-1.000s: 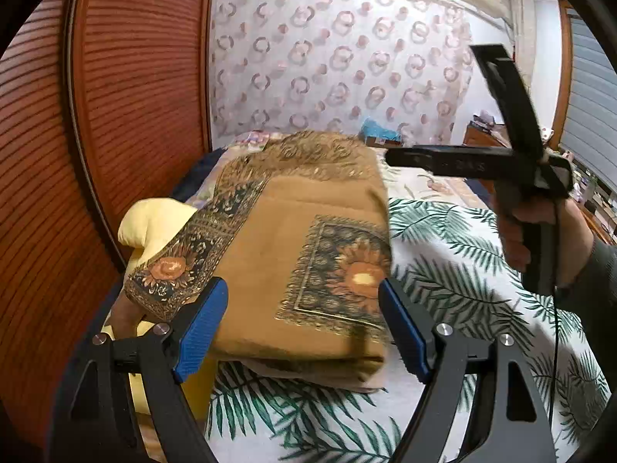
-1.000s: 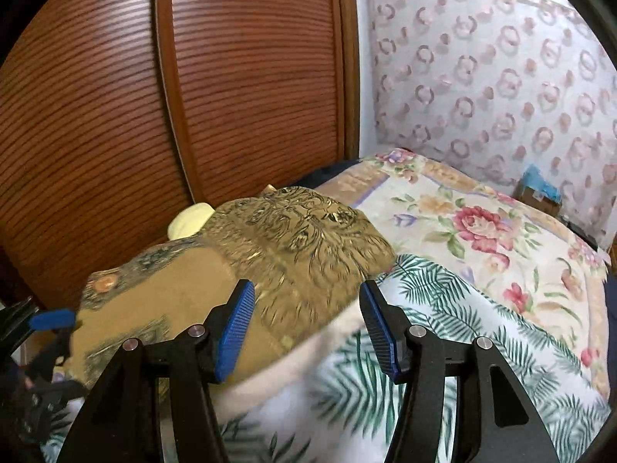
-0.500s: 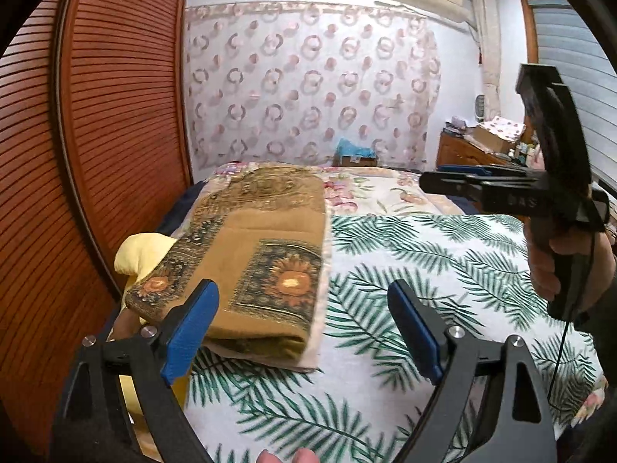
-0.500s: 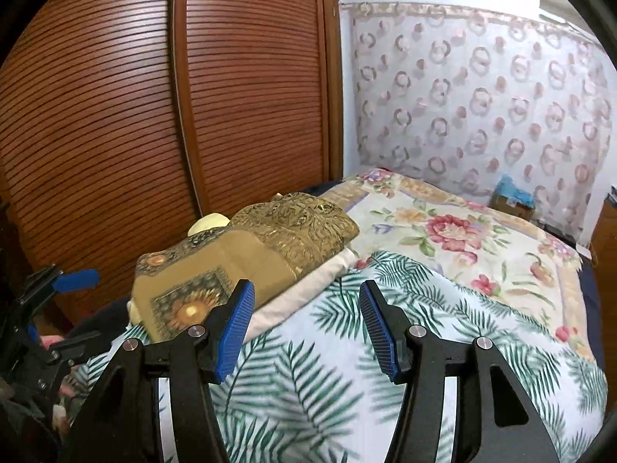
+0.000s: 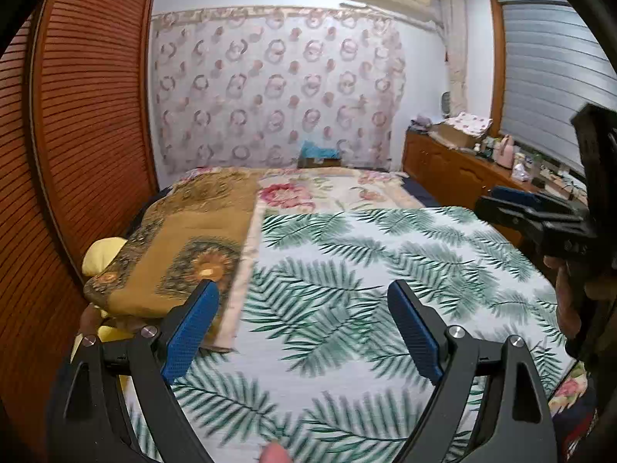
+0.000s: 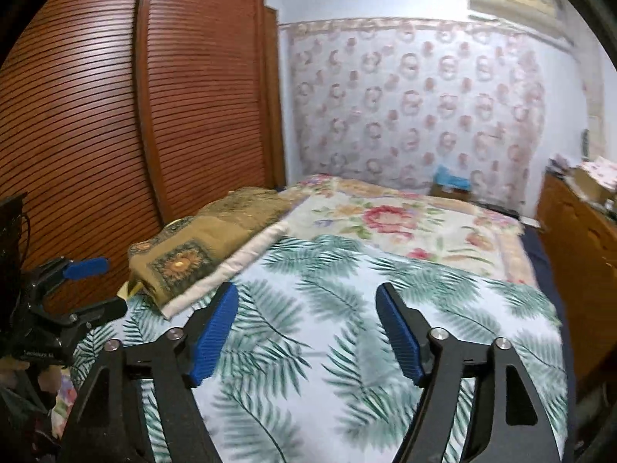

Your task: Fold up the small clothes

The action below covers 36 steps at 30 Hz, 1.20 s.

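Observation:
A folded brown cloth with sunflower squares (image 5: 181, 247) (image 6: 200, 243) lies on the left side of the bed, on a cream piece, with something yellow (image 5: 101, 254) under its near corner. My left gripper (image 5: 304, 308) stands open above the palm-leaf sheet (image 5: 347, 270), to the right of the cloth, with nothing between its fingers. My right gripper (image 6: 306, 316) hovers over the same sheet (image 6: 327, 308), its jaws opening and nothing between them. Each gripper shows at the edge of the other's view.
A brown slatted wardrobe (image 5: 77, 135) (image 6: 115, 115) runs close along the bed's left side. A floral quilt (image 6: 405, 220) covers the far half of the bed. A wooden dresser (image 5: 455, 169) with clutter stands at the right, and a patterned curtain (image 5: 277, 92) hangs at the back.
Both grippers have drawn back and to the right, away from the folded brown cloth, which stays on the bed. The right gripper's jaws now stand wider apart.

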{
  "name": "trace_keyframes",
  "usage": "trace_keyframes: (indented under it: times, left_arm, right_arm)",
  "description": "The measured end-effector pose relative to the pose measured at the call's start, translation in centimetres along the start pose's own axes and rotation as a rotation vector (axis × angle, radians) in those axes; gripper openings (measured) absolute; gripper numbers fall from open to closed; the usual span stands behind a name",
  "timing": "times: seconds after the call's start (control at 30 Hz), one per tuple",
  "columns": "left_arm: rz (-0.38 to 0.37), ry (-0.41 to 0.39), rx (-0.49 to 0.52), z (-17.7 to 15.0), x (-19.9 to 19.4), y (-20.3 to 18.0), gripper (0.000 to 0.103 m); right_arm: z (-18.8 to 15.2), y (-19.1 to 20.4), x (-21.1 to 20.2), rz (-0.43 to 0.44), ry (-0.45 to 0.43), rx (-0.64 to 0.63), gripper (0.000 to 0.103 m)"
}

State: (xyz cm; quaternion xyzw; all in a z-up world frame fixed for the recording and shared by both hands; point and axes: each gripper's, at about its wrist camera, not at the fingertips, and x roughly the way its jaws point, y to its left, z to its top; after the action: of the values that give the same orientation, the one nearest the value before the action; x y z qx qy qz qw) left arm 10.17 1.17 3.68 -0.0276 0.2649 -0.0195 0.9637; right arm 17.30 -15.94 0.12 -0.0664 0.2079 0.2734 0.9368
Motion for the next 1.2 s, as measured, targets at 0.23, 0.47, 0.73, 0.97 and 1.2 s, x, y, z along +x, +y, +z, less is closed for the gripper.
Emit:
trace_keyframes:
  times: [0.23, 0.47, 0.73, 0.97, 1.2]
  left_arm:
    - [-0.021, -0.042, 0.016, 0.6, -2.0, -2.8, 0.090]
    - [-0.029, -0.056, 0.029, 1.3, -3.1, -4.6, 0.090]
    - [-0.029, -0.060, 0.030, 1.3, -3.3, -5.0, 0.090]
    - [-0.025, -0.068, 0.019, 1.3, -3.5, -4.9, 0.090]
    - [-0.018, -0.071, 0.014, 1.4, -3.6, -4.5, 0.090]
  right_arm:
    - [-2.2, 0.1, -7.8, -0.124, -0.046, 0.055, 0.079]
    - [-3.2, 0.5, -13.2, -0.210, -0.098, 0.108, 0.079]
    - [-3.6, 1.7, -13.6, -0.237, -0.111, 0.137, 0.079]
    - [-3.5, 2.1, -12.3, -0.242, -0.111, 0.145, 0.079]
    - [-3.4, 1.6, -11.9, -0.244, -0.111, 0.140, 0.079]
